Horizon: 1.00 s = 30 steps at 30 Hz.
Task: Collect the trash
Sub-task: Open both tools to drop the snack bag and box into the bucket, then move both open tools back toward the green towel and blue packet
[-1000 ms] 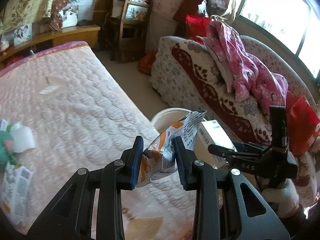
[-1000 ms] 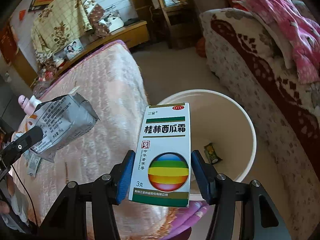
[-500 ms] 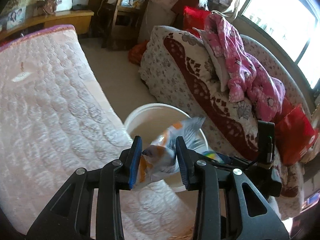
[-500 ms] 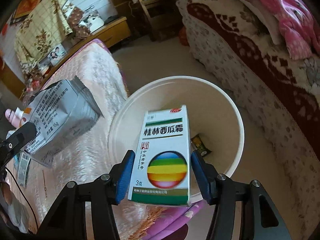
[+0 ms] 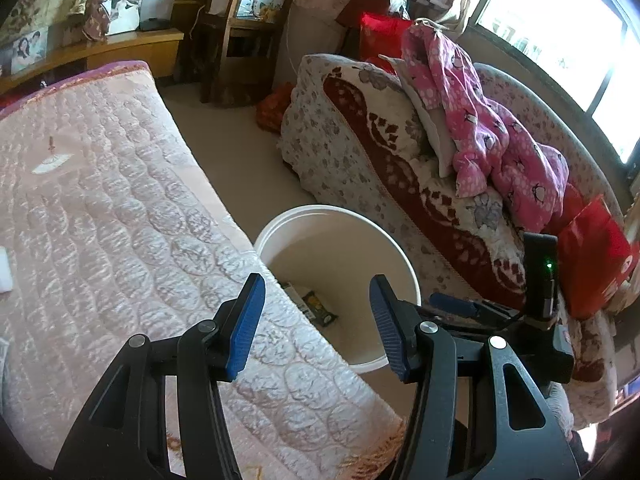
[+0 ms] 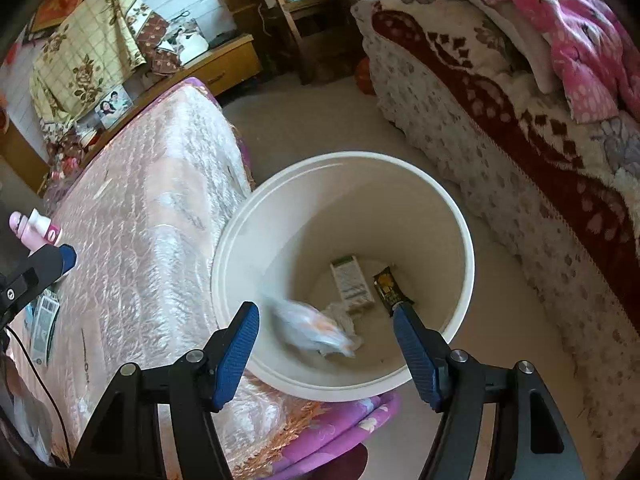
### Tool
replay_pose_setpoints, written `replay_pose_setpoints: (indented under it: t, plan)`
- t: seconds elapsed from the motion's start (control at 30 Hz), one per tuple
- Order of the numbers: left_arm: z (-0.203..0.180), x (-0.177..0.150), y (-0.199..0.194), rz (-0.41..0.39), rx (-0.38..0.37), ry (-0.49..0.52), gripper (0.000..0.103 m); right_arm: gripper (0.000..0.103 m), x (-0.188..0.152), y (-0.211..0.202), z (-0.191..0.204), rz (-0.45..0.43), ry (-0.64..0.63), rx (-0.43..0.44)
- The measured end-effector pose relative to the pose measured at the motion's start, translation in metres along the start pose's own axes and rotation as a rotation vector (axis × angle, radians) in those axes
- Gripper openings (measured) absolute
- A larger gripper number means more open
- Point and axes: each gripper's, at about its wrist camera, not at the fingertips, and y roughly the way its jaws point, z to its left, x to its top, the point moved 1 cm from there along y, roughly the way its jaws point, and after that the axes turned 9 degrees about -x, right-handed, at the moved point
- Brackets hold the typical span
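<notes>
A white round bin stands on the floor between the bed and the sofa; it also shows in the left wrist view. My left gripper is open and empty above the bed edge and the bin. My right gripper is open and empty over the bin. In the bin lie a white medicine box, a dark green wrapper, crumpled white paper, and a blurred silver-orange snack bag in motion. The green wrapper shows in the left wrist view too.
The pink quilted bed is to the left, with loose packets and a pink bottle at its near end. The flowered sofa with pink clothes is to the right. Beige floor runs between them.
Both grippers opened. The snack bag left my left gripper and the medicine box left my right gripper; both are now in the bin. Both grippers moved closer over the bin.
</notes>
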Motion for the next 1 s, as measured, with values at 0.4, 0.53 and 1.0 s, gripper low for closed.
replay_pose_setpoints:
  t: [0.4,0.53,1.0]
  plan:
    - [0.015,-0.011,-0.041,-0.053,0.075,0.001,0.053,0.067,-0.001,-0.035,0.045,-0.069,-0.088,0.016]
    - [0.026,-0.016,-0.059,-0.07,0.094,-0.017,0.053,0.067,-0.003,-0.043,0.064,-0.085,-0.117,0.037]
    - [0.08,-0.043,-0.139,-0.136,0.216,-0.074,0.053,0.068,-0.013,-0.067,0.152,-0.123,-0.249,0.155]
